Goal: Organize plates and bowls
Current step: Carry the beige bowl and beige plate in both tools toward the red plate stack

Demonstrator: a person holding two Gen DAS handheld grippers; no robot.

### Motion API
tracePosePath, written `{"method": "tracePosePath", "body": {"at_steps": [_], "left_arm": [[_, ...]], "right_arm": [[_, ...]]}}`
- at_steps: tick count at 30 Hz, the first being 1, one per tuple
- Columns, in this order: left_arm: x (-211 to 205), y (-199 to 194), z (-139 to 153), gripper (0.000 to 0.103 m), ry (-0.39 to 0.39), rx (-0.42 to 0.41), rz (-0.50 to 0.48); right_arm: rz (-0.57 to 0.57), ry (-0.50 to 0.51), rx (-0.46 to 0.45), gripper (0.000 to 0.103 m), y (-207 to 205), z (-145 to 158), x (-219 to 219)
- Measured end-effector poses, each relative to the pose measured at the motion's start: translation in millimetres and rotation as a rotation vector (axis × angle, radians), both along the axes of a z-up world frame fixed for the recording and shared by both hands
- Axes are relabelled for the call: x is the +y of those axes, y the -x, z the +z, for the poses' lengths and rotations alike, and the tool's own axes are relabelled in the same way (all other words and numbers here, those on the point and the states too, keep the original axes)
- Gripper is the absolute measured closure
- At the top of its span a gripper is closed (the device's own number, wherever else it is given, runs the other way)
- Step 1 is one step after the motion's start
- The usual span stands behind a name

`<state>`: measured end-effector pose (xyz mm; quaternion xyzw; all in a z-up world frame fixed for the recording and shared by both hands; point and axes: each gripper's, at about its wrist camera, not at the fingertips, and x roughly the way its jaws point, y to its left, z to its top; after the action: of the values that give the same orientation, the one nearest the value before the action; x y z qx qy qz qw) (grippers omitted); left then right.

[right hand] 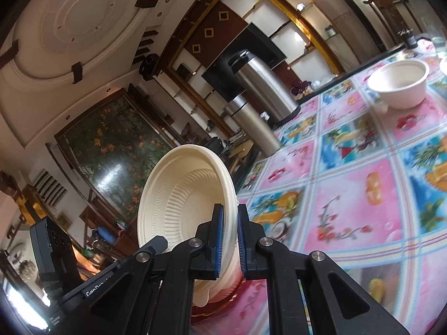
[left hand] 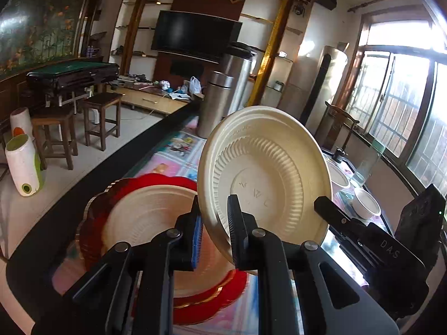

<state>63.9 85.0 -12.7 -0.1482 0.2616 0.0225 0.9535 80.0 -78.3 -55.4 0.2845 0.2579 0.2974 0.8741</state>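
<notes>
Cream, pulp-looking plate (left hand: 265,173) is pinched at the rim by both your left tool (left hand: 213,223) and right tool (right hand: 230,237), held on edge above the red plate stack (left hand: 156,180) on the table (right hand: 349,195); it's probably light and bendy, so grip gently.

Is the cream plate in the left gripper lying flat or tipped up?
Tipped up: the cream plate stands on edge, underside facing the camera, rim between the left gripper fingers.

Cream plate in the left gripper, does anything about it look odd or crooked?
Yes. The cream plate stands nearly on edge, pinched at its rim by the left gripper, above the stack on the red plate.
</notes>
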Motion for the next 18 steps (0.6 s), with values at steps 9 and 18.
{"method": "tracePosePath", "body": {"at_steps": [9,18], "left_arm": [[27.6,9.2,-13.0,0.089,0.025,0.023,0.05],[29.2,13.1,-30.3,0.088,0.012,0.065,0.065]], "right_arm": [[0.062,0.025,0.017,0.093,1.7,-4.9,35.3],[0.098,0.086,0.059,0.091,-3.7,-14.9,51.7]]}}
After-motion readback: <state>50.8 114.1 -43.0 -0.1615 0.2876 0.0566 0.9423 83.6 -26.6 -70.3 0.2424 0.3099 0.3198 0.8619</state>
